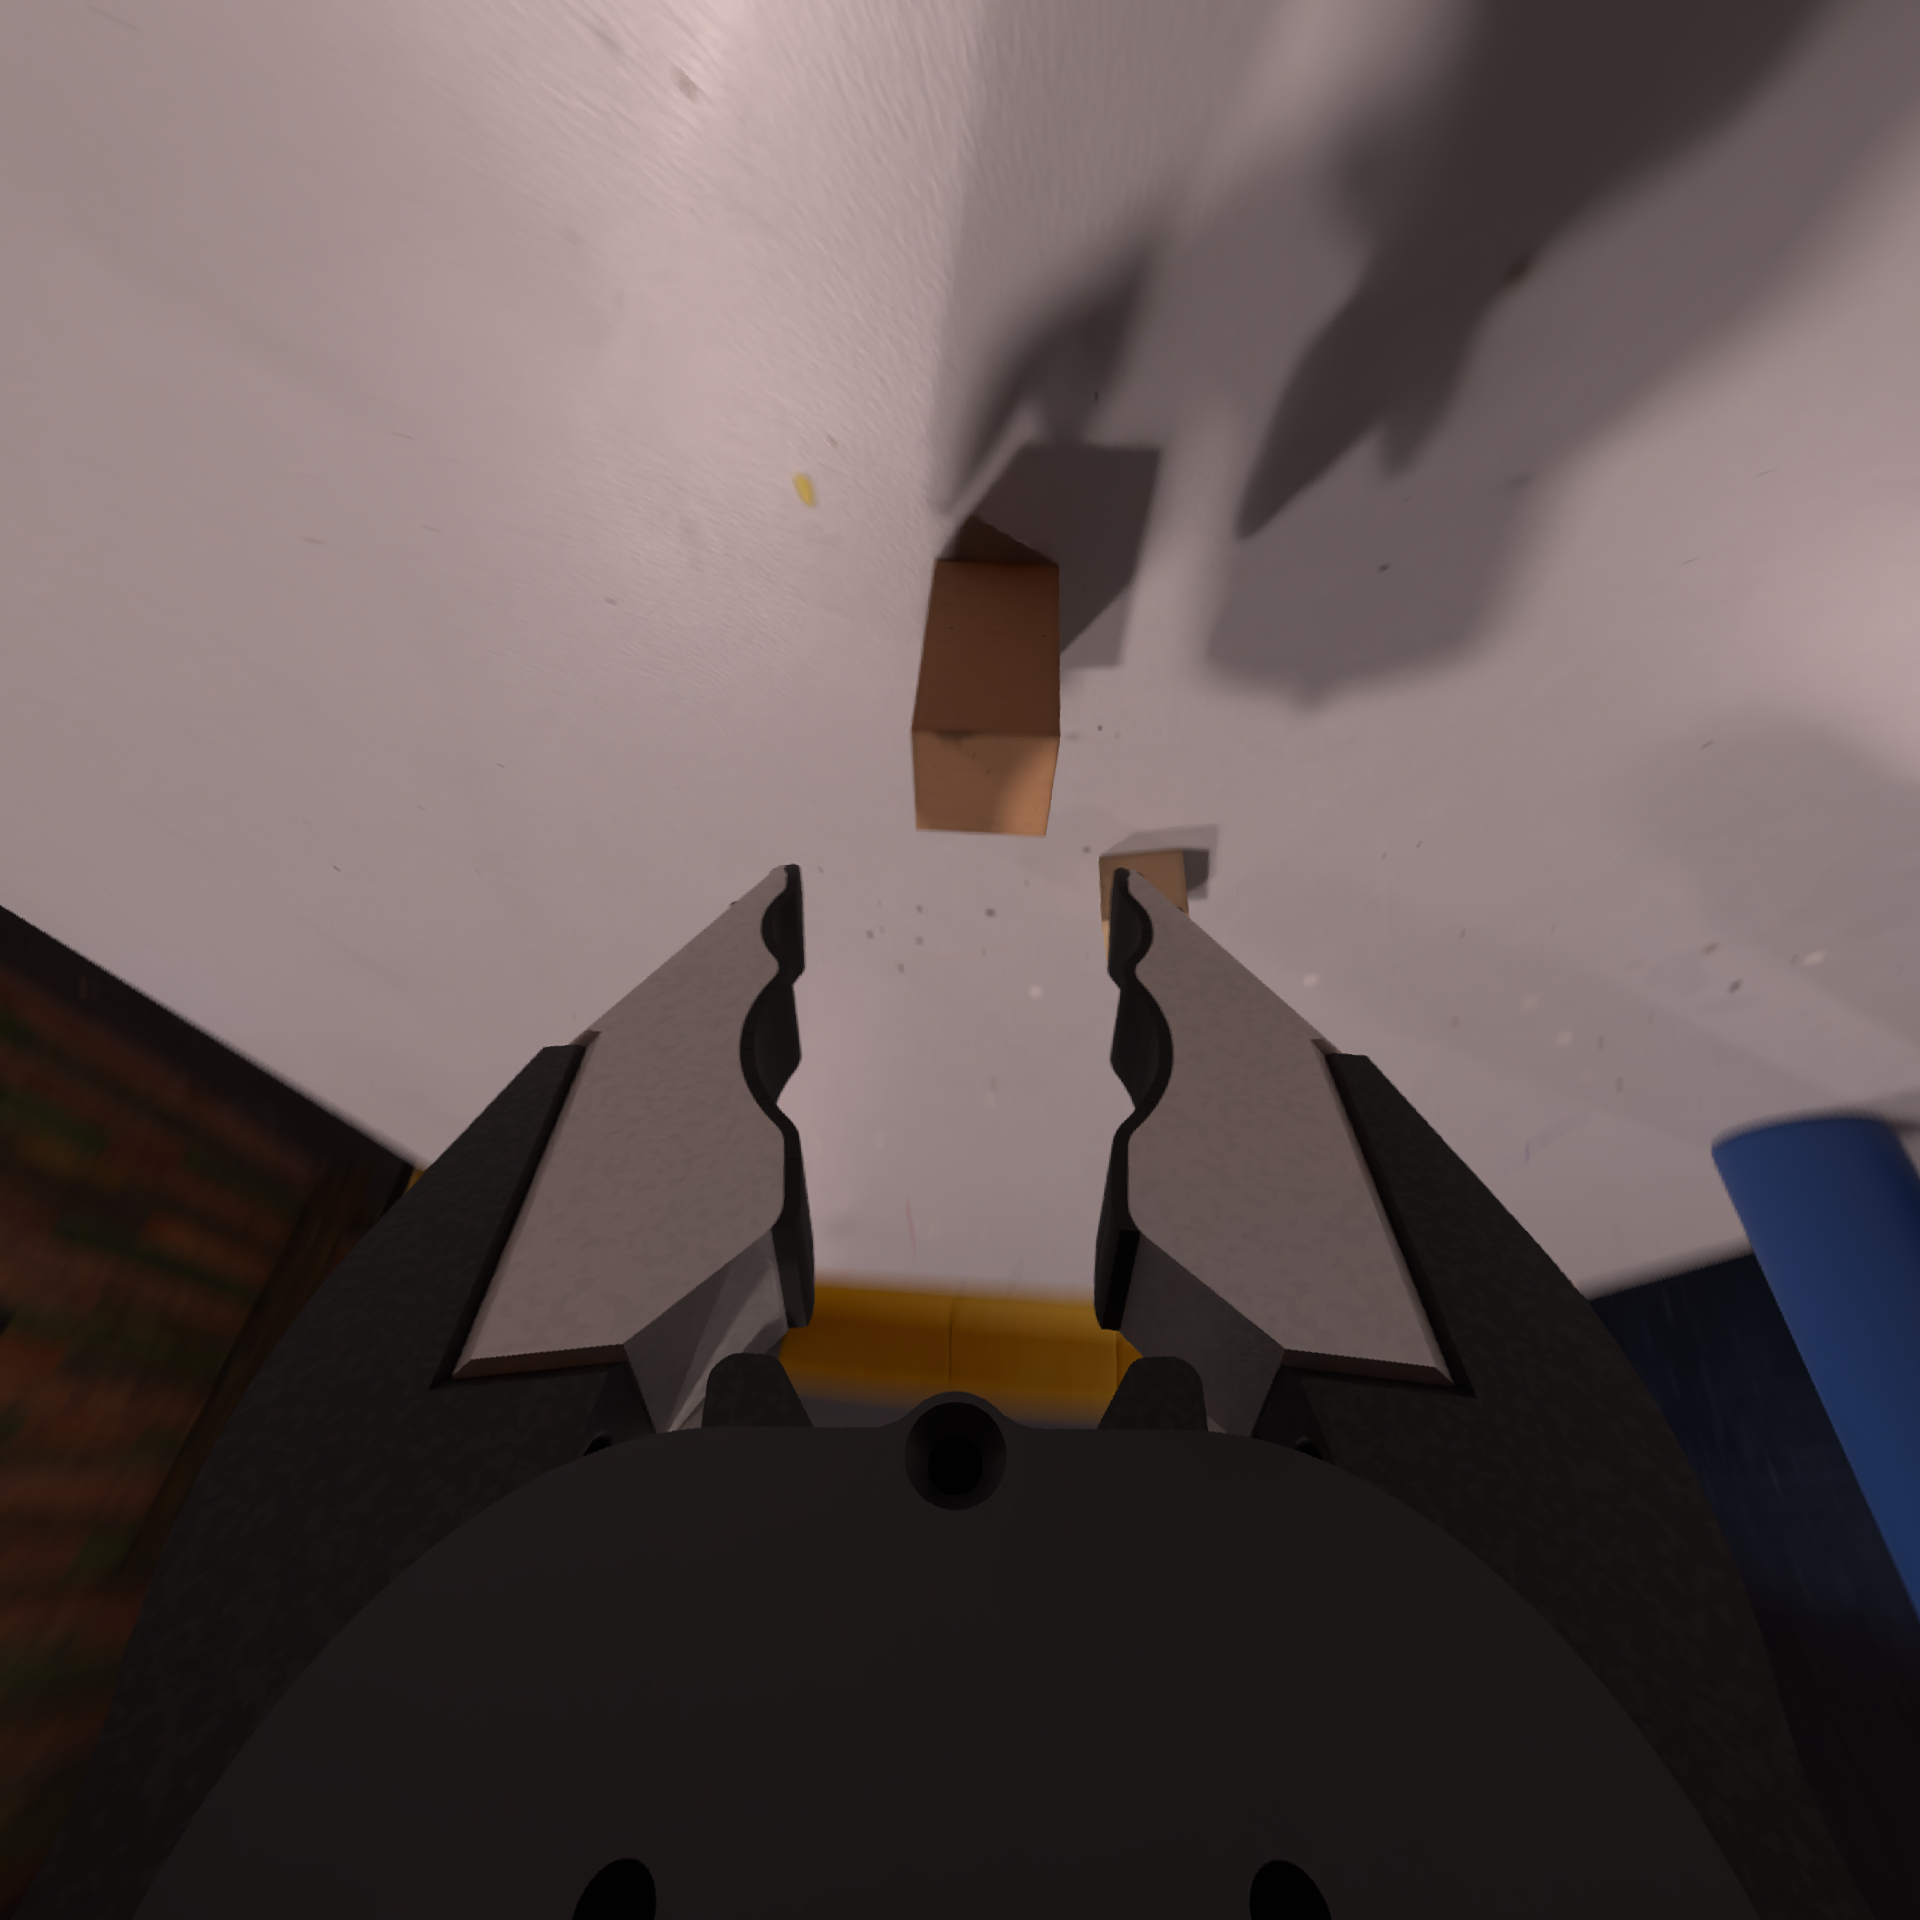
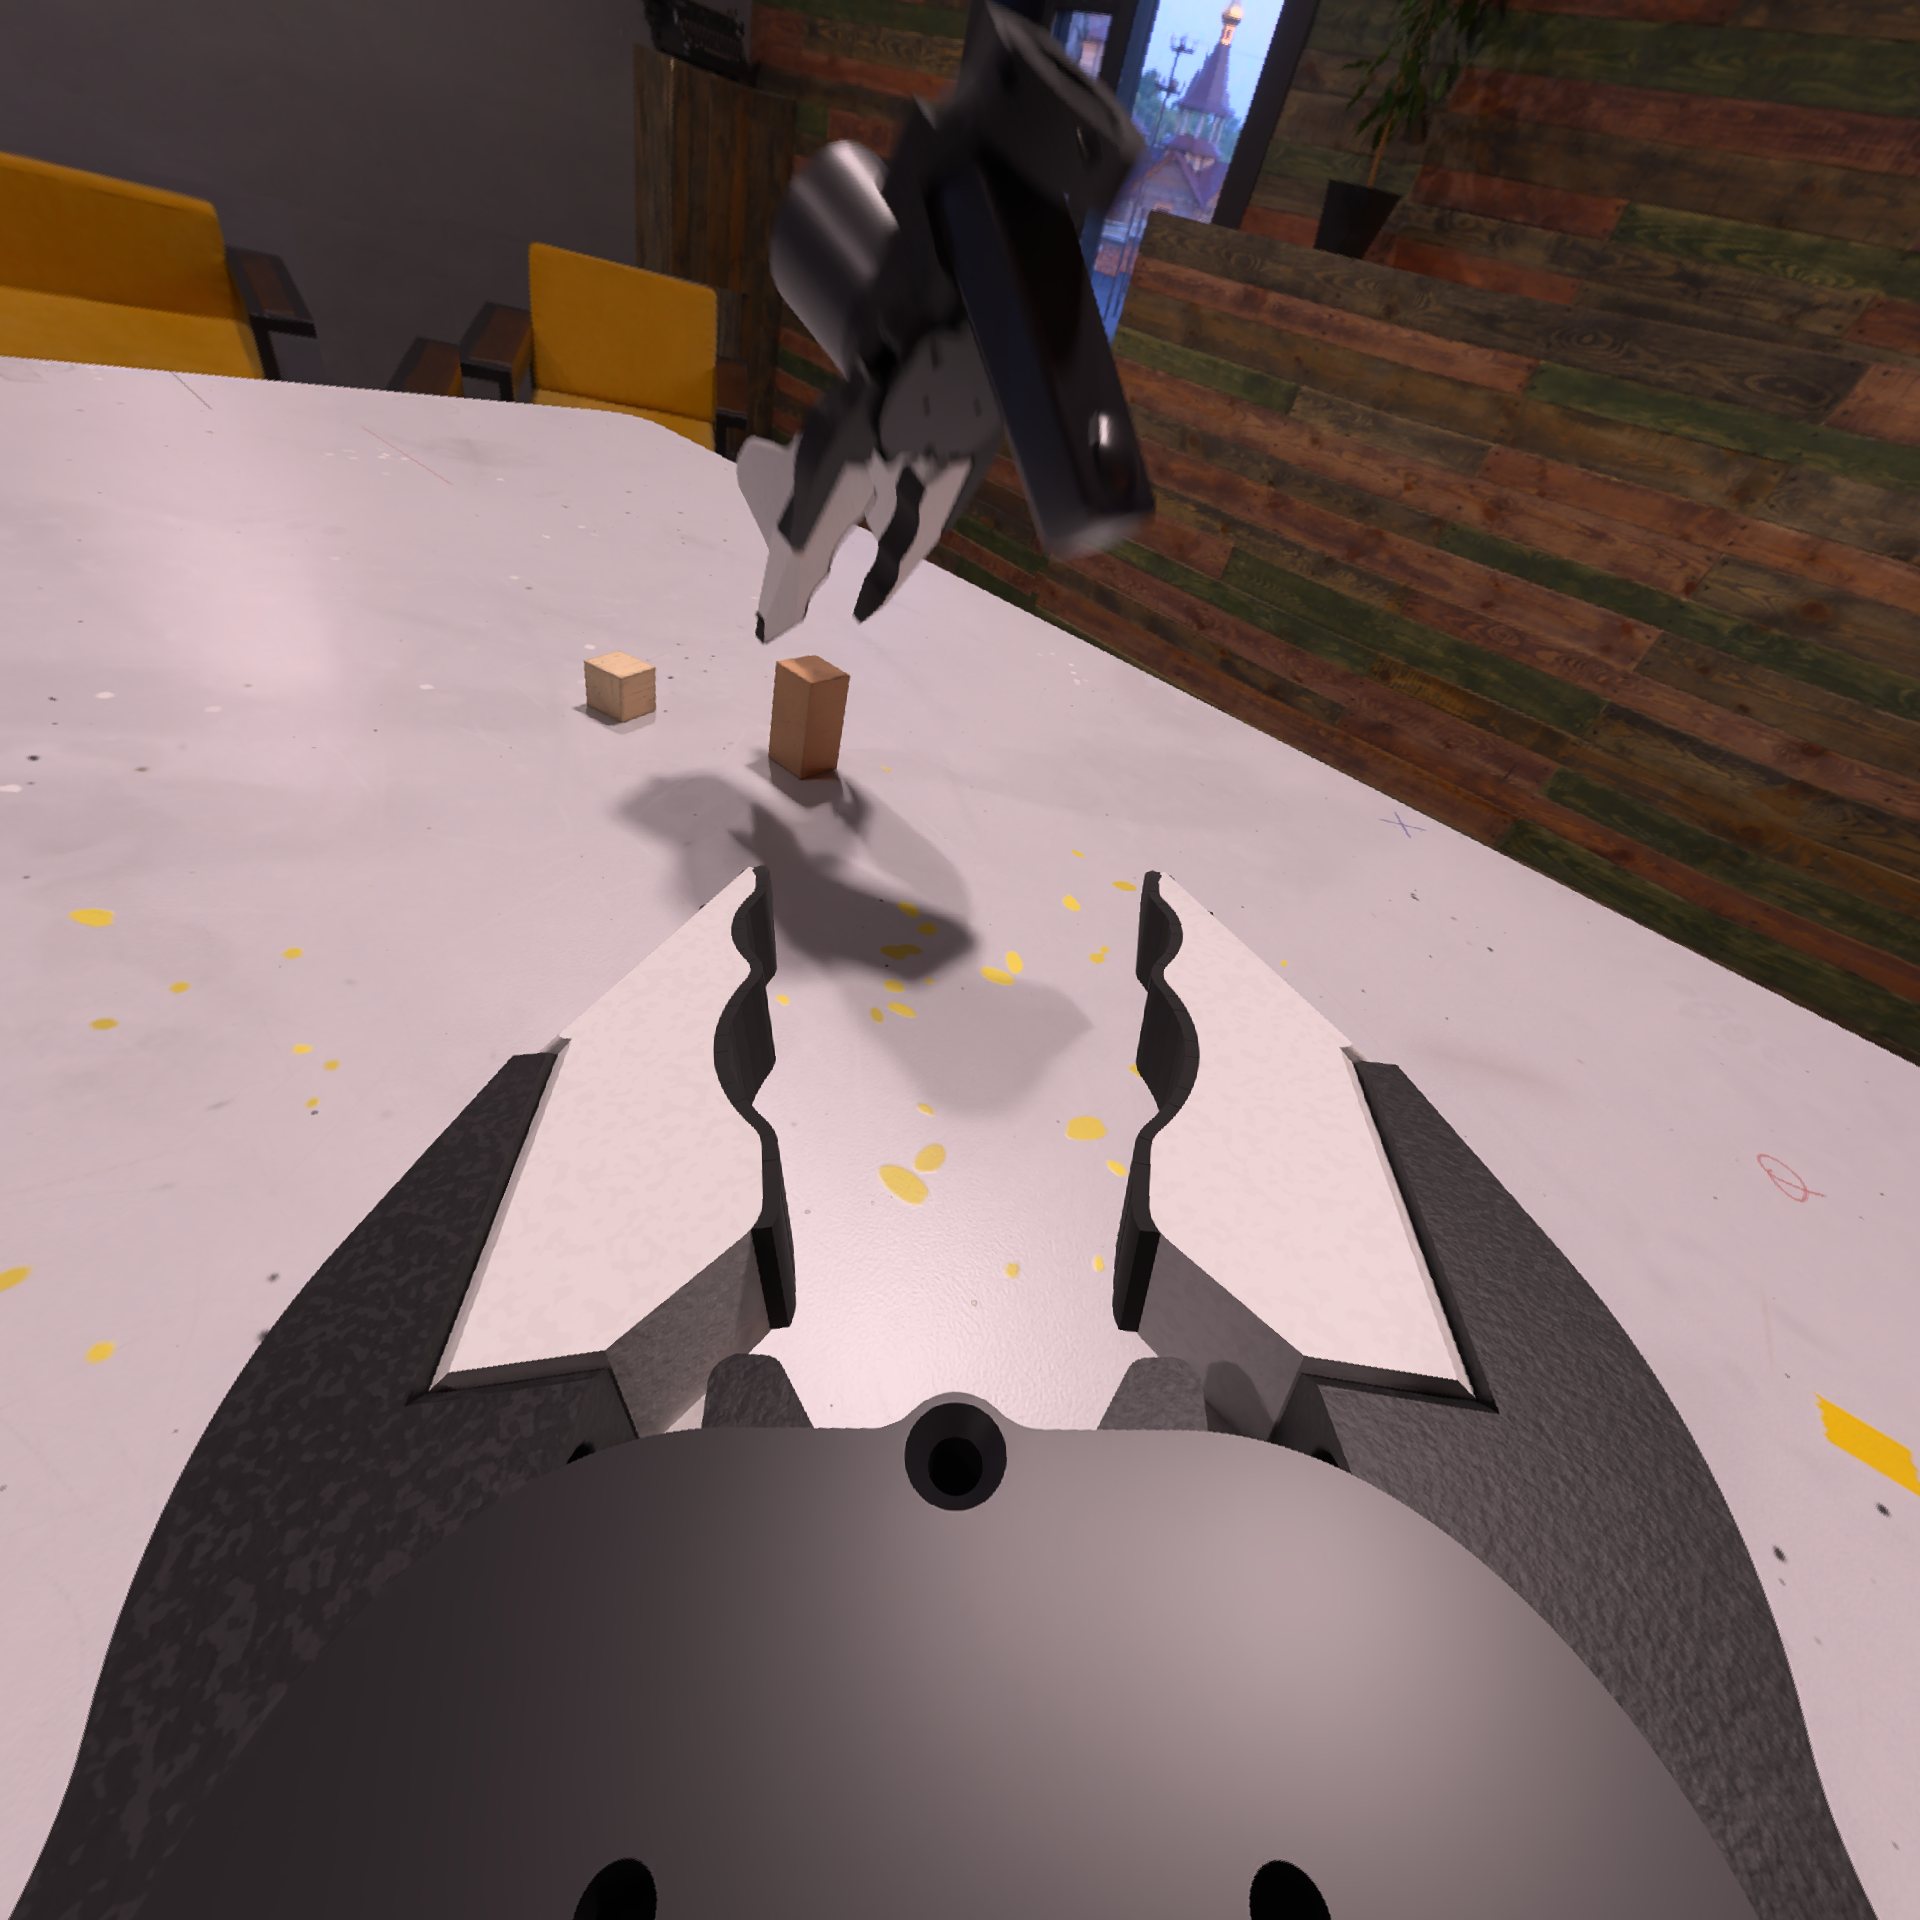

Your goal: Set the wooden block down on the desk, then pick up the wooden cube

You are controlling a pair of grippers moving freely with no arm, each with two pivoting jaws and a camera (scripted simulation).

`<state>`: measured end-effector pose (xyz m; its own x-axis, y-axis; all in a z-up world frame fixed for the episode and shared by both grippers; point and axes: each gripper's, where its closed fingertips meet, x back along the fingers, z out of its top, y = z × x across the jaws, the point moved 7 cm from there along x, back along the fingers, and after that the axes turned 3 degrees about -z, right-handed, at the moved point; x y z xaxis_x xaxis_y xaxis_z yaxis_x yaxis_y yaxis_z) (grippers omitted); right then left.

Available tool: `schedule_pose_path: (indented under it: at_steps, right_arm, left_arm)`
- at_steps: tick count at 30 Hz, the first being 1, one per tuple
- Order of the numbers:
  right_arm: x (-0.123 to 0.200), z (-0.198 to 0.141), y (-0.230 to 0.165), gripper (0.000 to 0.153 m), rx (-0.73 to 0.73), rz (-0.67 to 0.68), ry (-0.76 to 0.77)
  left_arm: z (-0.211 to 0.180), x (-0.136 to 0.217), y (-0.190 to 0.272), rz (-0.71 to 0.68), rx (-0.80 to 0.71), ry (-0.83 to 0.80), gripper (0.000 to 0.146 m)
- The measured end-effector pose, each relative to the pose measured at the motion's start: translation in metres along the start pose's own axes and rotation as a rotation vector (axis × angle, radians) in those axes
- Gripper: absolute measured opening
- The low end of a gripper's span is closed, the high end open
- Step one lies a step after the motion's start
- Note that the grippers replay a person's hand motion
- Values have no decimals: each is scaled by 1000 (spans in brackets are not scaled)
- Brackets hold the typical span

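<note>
The tall wooden block (image 2: pixel 808 717) stands upright on the white desk (image 2: pixel 312 644). It also shows in the left wrist view (image 1: pixel 985 691), just beyond my fingertips. The small pale wooden cube (image 2: pixel 620 686) sits on the desk to the block's left in the right wrist view. In the left wrist view the cube (image 1: pixel 1148 871) is partly hidden behind my right fingertip. My left gripper (image 1: pixel 954 883) is open and empty, hovering above the block; it also shows in the right wrist view (image 2: pixel 821 613). My right gripper (image 2: pixel 954 883) is open and empty, low over the desk, well short of both pieces.
Yellow chairs (image 2: pixel 613 332) stand past the desk's far edge. A wood-plank wall (image 2: pixel 1558 416) runs along the right. A blue cylinder (image 1: pixel 1829 1299) shows at the right of the left wrist view. Yellow paint spots (image 2: pixel 914 1174) dot the desk.
</note>
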<state>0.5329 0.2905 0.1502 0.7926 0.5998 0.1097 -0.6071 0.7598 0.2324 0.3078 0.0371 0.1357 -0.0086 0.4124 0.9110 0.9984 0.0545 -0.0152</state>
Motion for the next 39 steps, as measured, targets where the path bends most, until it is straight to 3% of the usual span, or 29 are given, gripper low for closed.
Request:
schedule_pose_path:
  at_steps: [5, 8, 10, 15, 26, 28, 31, 39]
  right_arm:
    - [7, -2, 2, 71, -10, -21, 16]
    - [8, -4, 4, 70, -26, -28, 32]
    - [6, -5, 3, 70, -37, -21, 39]
    - [-4, -3, -1, 69, -28, 10, 34]
    - [-11, 7, -7, 69, -4, 20, 38]
    - [-9, 7, -6, 68, -1, 12, 41]
    - [-7, 6, -5, 67, -8, 12, 40]
    - [-6, 3, -6, 67, -7, 22, 28]
  left_arm:
    - [-67, 42, 5, 43, 40, 767, 71]
    - [-118, 22, 24, 112, 89, 1153, 65]
    - [-140, -13, 38, 99, 138, 1265, 61]
    - [-149, -89, 61, 82, 251, 1161, 56]
    - [-109, -118, 61, 42, 204, 1003, 43]
    - [-108, -116, 60, 53, 188, 1006, 27]
    - [-114, -101, 54, 72, 154, 955, 27]
    - [-129, -17, 14, 132, 65, 436, 27]
